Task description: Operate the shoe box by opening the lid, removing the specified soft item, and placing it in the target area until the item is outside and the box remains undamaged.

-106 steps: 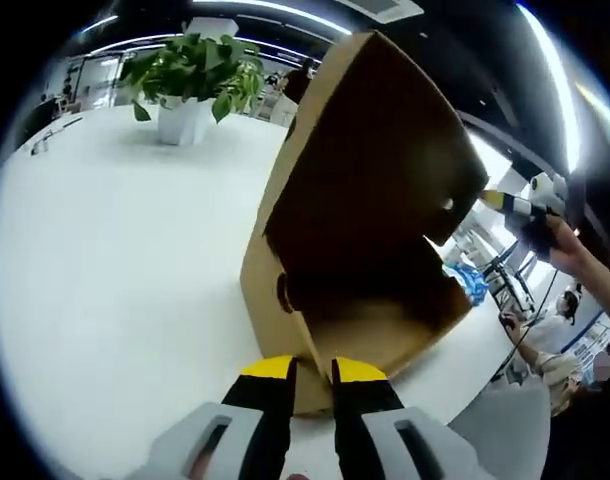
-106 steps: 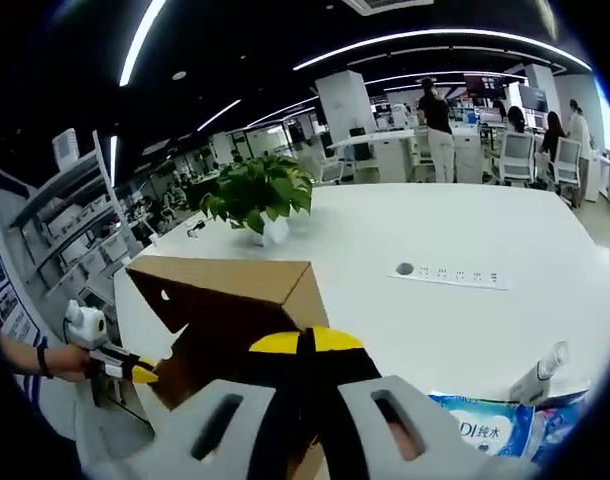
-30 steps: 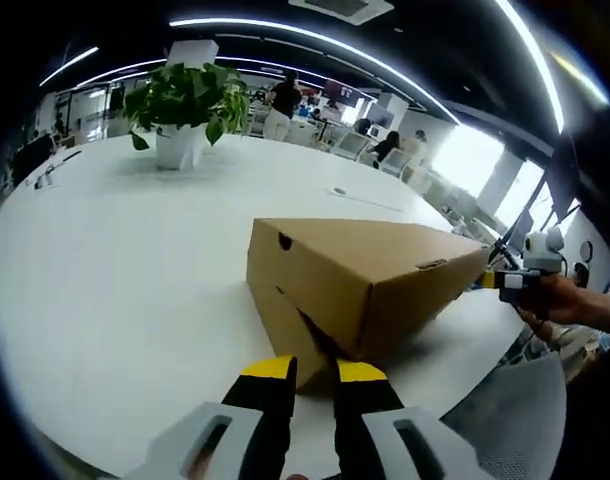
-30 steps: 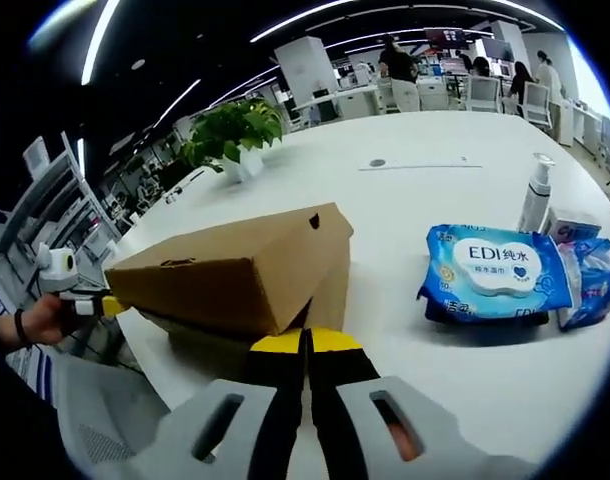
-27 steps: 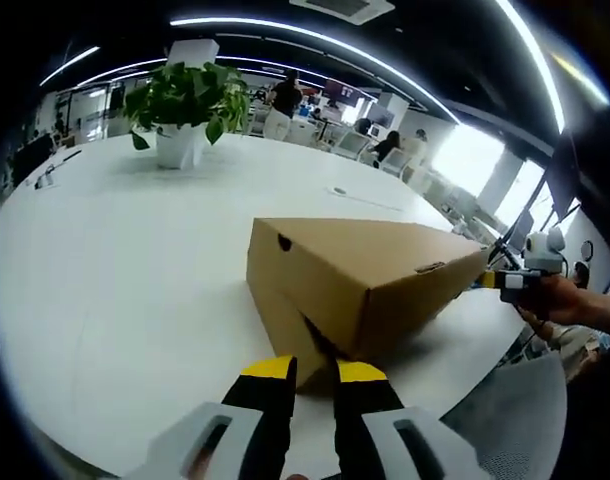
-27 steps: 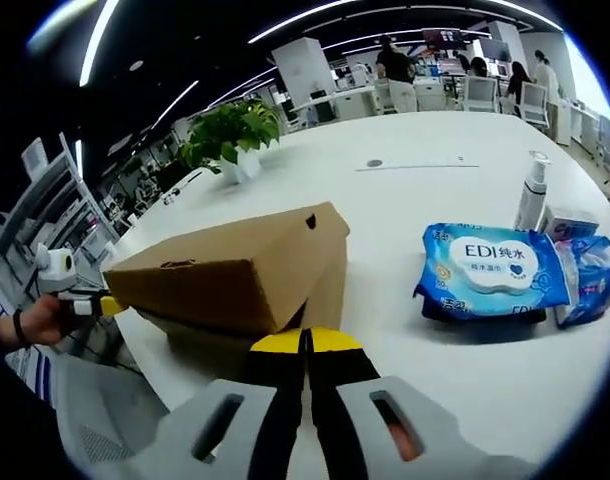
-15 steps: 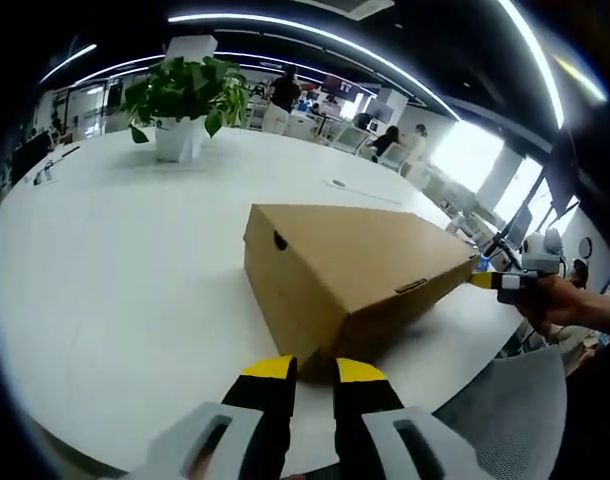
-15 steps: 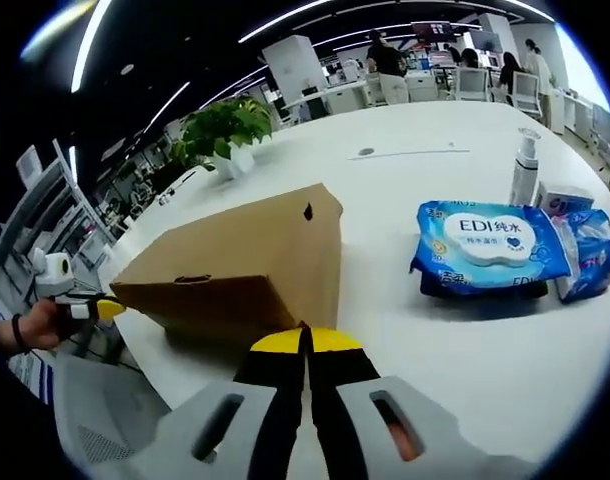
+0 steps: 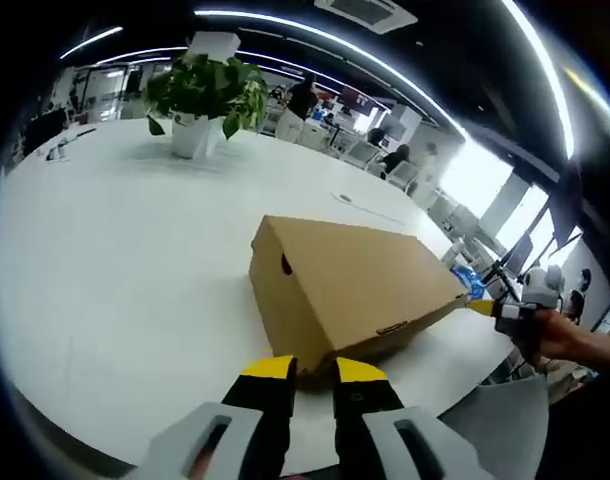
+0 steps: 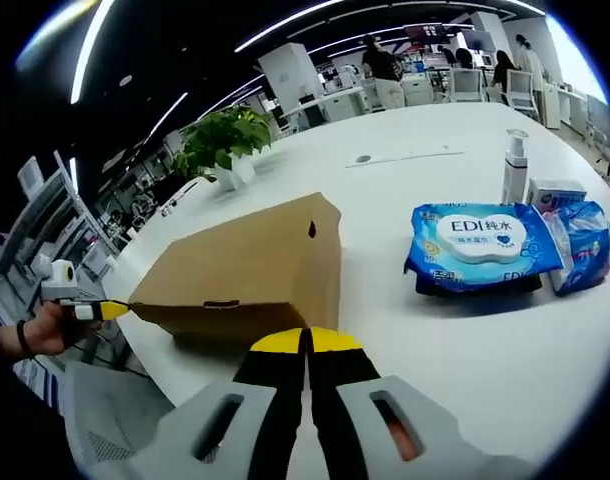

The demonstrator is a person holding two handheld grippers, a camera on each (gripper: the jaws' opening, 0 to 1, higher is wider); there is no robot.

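Observation:
The brown cardboard shoe box [image 9: 350,285] lies on the white table [image 9: 115,260] with its lid down. My left gripper [image 9: 315,368] hovers just in front of its near corner, jaws a narrow gap apart with nothing between them. In the right gripper view the box [image 10: 255,265] sits just beyond my right gripper [image 10: 306,342], whose yellow-tipped jaws are pressed together and empty. The left gripper [image 10: 107,311], held by a hand, points at the box's left corner. The right gripper [image 9: 485,308] shows by the box's far right corner. A blue pack of wet wipes [image 10: 475,245] lies on the table right of the box.
A second blue pack [image 10: 583,245], a small carton [image 10: 556,191] and a pump bottle [image 10: 515,165] stand past the wipes. A potted plant [image 10: 227,140] and a power strip [image 10: 403,154] sit farther back. The table edge runs close under both grippers; people and desks are behind.
The raised lid has come down and now lies flush on the box. Both grippers have drawn slightly back from the box; their jaws look unchanged.

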